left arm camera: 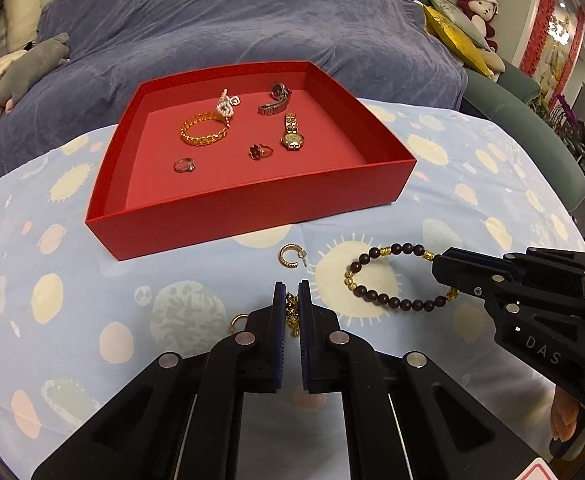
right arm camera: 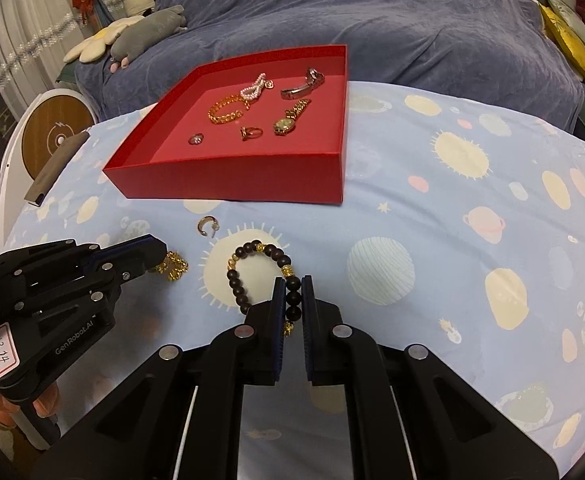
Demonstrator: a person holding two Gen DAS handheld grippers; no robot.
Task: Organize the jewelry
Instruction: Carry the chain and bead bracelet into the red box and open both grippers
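A red tray on the table holds several pieces: a gold chain bracelet, a pearl piece, two watches and two rings. My left gripper is shut on a gold chain lying on the cloth. My right gripper is shut on a dark bead bracelet with gold spacers. A gold hoop earring lies between the grippers and the tray.
The table carries a light blue planet-print cloth. Behind it is a sofa with a purple-blue throw, plush toys and cushions. A white round device stands at the left. Another gold hoop peeks beside my left finger.
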